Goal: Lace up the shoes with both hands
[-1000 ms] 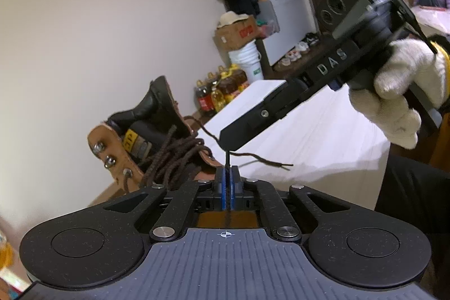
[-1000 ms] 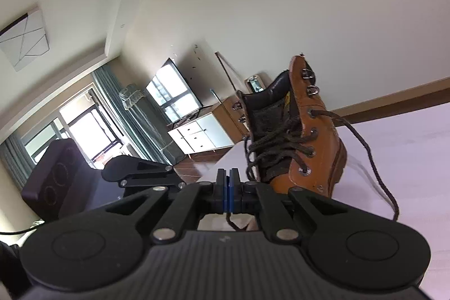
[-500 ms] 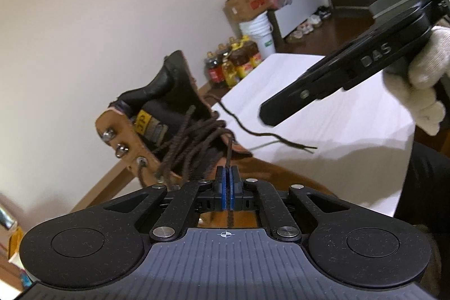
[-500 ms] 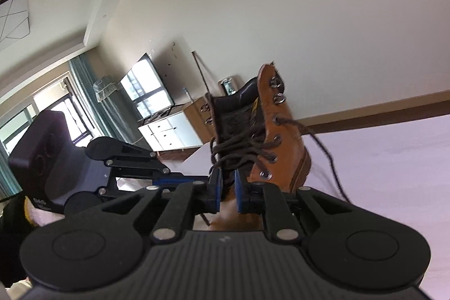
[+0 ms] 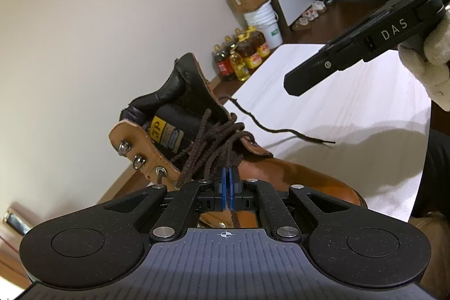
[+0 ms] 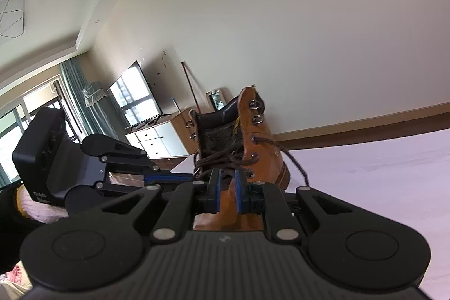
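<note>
Tan boot (image 5: 213, 137) upright on white table (image 5: 351, 114), centre of left view. Left gripper (image 5: 226, 183) pads together, clamped on dark lace (image 5: 213, 148) over tongue. Right gripper (image 6: 226, 186) pads apart, nothing between, boot at its 12 o'clock. Loose lace end (image 5: 281, 128) trails toward 3 o'clock.

The boot (image 5: 197, 137) is viewed close up from just behind the left gripper (image 5: 227, 182), facing its laces and tongue. It is seen again (image 6: 253, 148) from behind the right gripper (image 6: 227, 187), tilted upward. The boot and white counter (image 5: 337, 108) are shared.
</note>
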